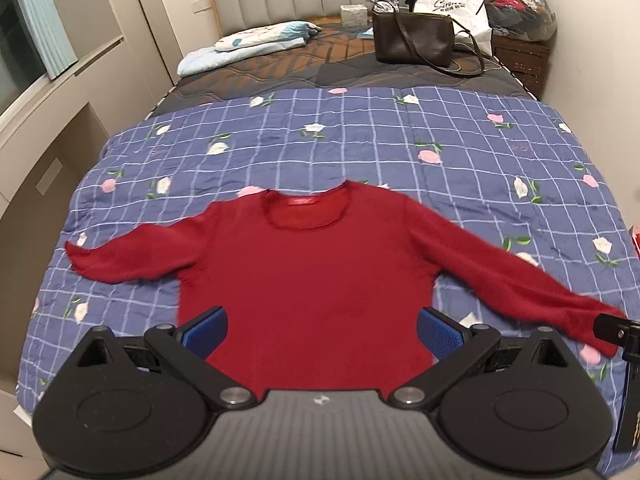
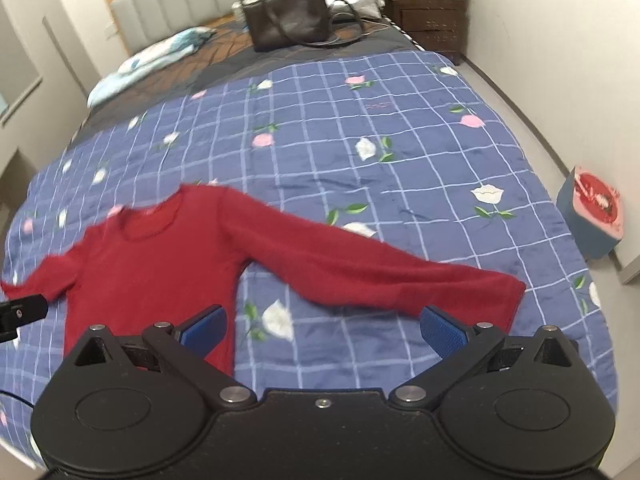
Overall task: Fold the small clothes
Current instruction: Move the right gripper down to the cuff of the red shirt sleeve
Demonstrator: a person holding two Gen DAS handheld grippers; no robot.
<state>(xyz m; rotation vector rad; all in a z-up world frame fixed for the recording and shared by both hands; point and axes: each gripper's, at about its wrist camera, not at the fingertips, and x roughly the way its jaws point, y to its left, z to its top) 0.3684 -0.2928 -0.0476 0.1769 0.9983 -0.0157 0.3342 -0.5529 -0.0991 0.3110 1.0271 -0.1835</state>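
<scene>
A dark red long-sleeved sweater [image 1: 304, 272] lies flat on the blue checked floral quilt [image 1: 360, 140], neck away from me and both sleeves spread out. My left gripper [image 1: 322, 330] hovers open over the sweater's lower body, blue pads wide apart and holding nothing. My right gripper [image 2: 322, 330] is open too, above the quilt between the sweater's body [image 2: 152, 272] and its right sleeve [image 2: 380, 272]. The sleeve's cuff lies just beyond the right pad [image 2: 442, 330]. In the left wrist view a bit of the right gripper's black frame [image 1: 616, 328] shows at that cuff.
At the head of the bed sit a brown shoulder bag [image 1: 414, 38], a white paper bag [image 1: 456, 10] and a folded light-blue blanket [image 1: 248, 46]. A wooden nightstand [image 2: 432, 20] holds a bag of clothes. A blue box [image 2: 592, 216] stands on the floor to the right.
</scene>
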